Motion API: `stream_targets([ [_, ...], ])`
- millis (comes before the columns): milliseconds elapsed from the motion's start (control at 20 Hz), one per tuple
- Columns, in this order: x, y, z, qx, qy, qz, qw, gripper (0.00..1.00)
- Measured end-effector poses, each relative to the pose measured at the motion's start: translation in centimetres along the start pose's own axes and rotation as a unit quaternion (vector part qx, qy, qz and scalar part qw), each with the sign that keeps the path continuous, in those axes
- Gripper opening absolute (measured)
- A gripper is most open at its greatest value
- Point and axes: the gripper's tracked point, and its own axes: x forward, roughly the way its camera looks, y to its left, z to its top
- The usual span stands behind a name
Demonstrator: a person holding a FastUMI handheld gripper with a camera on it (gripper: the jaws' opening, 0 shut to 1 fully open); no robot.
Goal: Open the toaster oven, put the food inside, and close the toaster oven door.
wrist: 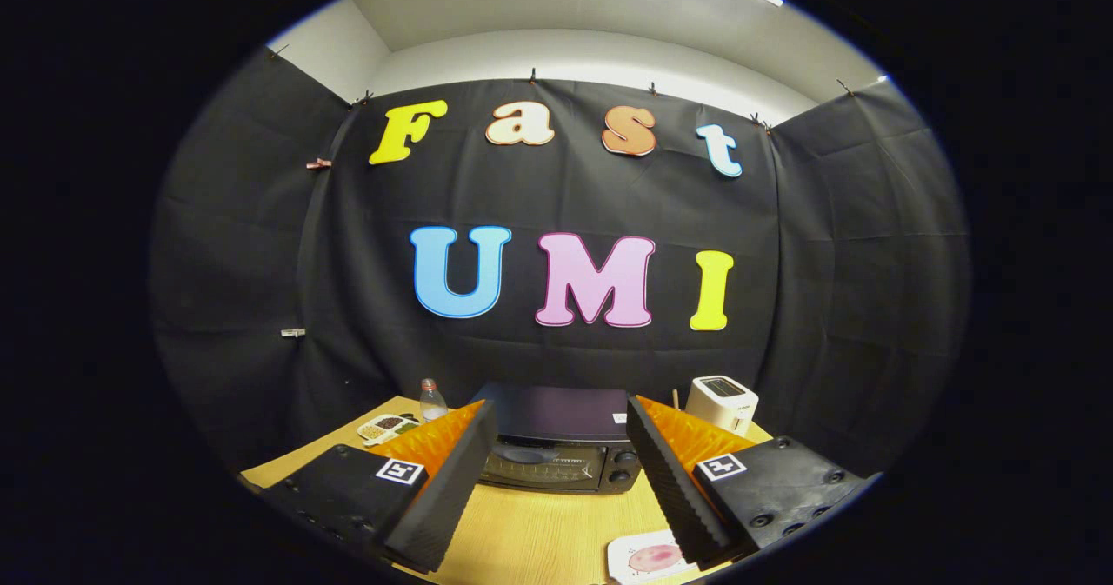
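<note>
With the tool (561,446) spread wide and holding nothing, the shut toaster oven (556,455) sits at lower centre beyond its fingers, the food (654,557) on its plate lower right, and a careless reach could knock the plate along the tabletop (530,533).

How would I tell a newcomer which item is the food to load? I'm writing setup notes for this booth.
Start at the black toaster oven standing on the wooden table beyond the open gripper, its door shut. Come back toward the fingers: the food lies on a small white plate beside the right finger. It is the one pink oval; the tray by the bottle holds darker portions.
</note>
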Motion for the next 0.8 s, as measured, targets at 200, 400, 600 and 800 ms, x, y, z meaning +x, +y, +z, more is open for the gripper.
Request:
stream_targets([
  [200, 4.1, 2.0, -2.3, 0.013, 0.025, 0.011, 1.0, 0.98],
  [400, 9.8, 4.3, -6.3, 0.027, 0.064, 0.027, 0.997, 0.98],
  [600, 15.0, 5.9, -11.1, 0.033, 0.106, 0.031, 0.993, 0.98],
  [800, 18.6, 6.1, -15.6, 0.033, 0.149, 0.006, 0.988, 0.99],
])
